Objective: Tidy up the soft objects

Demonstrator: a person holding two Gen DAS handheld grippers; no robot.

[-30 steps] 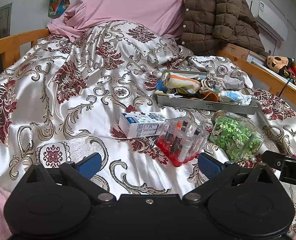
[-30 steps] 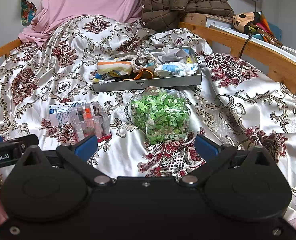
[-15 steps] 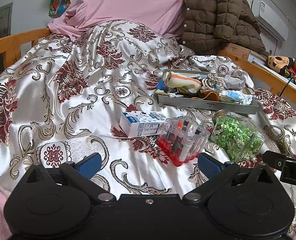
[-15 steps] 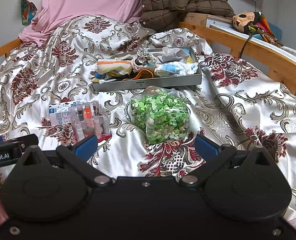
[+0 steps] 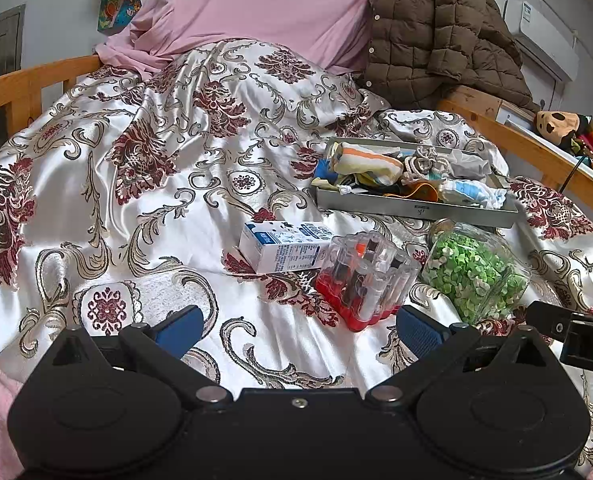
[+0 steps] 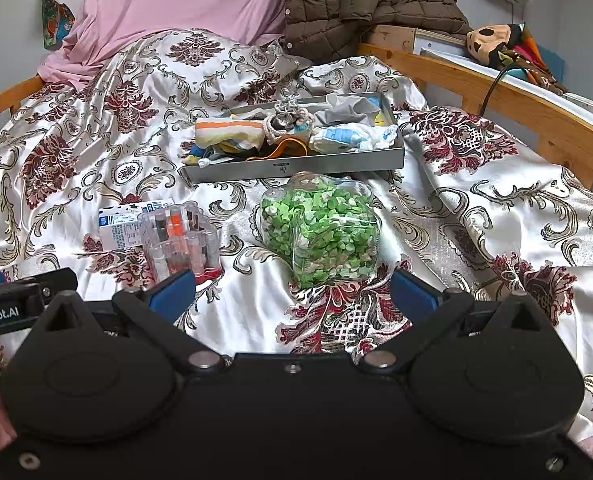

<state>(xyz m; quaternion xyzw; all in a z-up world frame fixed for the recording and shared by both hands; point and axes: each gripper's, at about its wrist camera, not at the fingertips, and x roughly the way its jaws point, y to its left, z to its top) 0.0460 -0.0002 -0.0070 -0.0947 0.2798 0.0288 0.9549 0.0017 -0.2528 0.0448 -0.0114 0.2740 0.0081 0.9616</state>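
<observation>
A grey metal tray [image 5: 412, 209] [image 6: 296, 168] lies on the bed, filled with soft items: a striped rolled cloth [image 5: 366, 163] [image 6: 228, 131], a knotted scrunchie [image 6: 288, 117], a grey cloth [image 6: 348, 110] and a white-and-blue cloth [image 5: 472, 193] [image 6: 352, 138]. My left gripper [image 5: 296, 326] is open and empty, low over the quilt, well short of the tray. My right gripper [image 6: 292, 290] is open and empty, just in front of the jar.
Near the grippers lie a milk carton [image 5: 284, 246] [image 6: 120, 226], a clear case of tubes with a red base [image 5: 366, 280] [image 6: 180, 242] and a jar of green bits [image 5: 476, 272] [image 6: 322, 228]. Wooden bed rails [image 6: 496, 92] run along both sides. A brown jacket [image 5: 436, 32] lies at the head.
</observation>
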